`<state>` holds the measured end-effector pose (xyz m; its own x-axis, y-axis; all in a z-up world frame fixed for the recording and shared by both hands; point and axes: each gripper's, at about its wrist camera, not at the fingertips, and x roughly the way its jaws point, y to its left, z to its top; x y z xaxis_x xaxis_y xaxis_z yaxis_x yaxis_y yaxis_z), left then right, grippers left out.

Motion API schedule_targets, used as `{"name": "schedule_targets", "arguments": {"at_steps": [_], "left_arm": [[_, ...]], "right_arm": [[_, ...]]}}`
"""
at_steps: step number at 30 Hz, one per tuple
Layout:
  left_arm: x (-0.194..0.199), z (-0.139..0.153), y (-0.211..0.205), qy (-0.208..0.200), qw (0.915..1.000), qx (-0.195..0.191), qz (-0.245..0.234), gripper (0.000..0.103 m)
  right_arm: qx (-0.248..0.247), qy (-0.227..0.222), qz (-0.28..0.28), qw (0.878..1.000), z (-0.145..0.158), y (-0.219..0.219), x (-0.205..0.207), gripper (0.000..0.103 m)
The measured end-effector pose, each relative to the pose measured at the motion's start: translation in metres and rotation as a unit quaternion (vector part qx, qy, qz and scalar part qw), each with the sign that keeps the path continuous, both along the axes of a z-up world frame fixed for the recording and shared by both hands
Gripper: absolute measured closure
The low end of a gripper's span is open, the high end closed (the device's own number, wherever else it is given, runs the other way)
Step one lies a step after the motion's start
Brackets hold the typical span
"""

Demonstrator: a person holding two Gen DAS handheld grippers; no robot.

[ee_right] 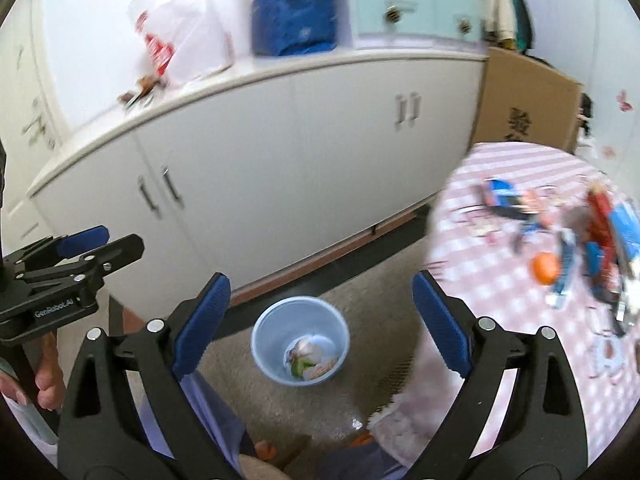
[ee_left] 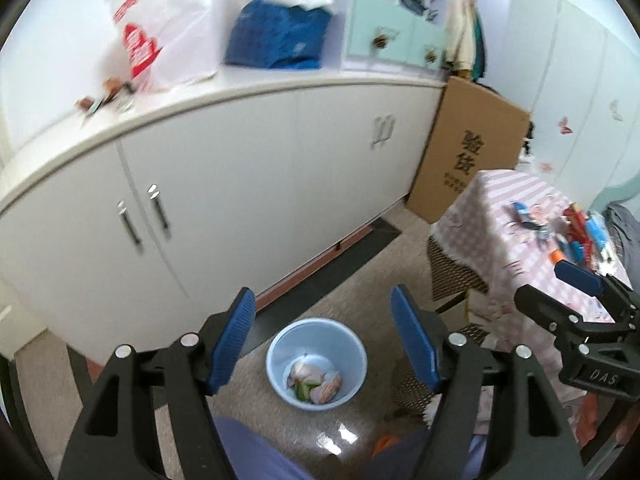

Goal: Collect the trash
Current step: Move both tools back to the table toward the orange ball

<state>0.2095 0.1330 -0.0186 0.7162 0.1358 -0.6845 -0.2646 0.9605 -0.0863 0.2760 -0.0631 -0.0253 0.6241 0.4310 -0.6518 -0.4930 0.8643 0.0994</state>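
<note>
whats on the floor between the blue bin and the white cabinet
Only bare floor and a dark strip along the cabinet base; nothing lies before the bin. Both wrist views show it.

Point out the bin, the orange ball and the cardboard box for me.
Bin point(ee_right: 262, 322): right wrist view, on its left rim.
Orange ball point(ee_right: 545, 268): right wrist view, on its middle, on the pink tablecloth.
Cardboard box point(ee_left: 472, 152): left wrist view, on its printed front face.

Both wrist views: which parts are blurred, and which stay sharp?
Left wrist view: plastic bags on the cabinet are smeared; the left gripper and blue bin are sharper. Right wrist view: wrappers on the checked tablecloth blur heavily.
</note>
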Motion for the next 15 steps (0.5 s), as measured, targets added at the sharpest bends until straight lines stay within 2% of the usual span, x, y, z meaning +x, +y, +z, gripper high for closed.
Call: {"name": "schedule_targets", "arguments": {"at_steps": [8, 15], "left_arm": [[0.032, 0.016, -0.068, -0.013, 0.9967, 0.014, -0.079, 0.033], [0.063, 0.013, -0.132, -0.006, 0.9881, 0.013, -0.153, 0.032]], "right_arm": [[0.008, -0.003, -0.104, 0.995, 0.008, -0.097, 0.006, 0.011], [0.007, 0.007, -0.204, 0.979, 0.002, -0.191, 0.01, 0.011]]}}
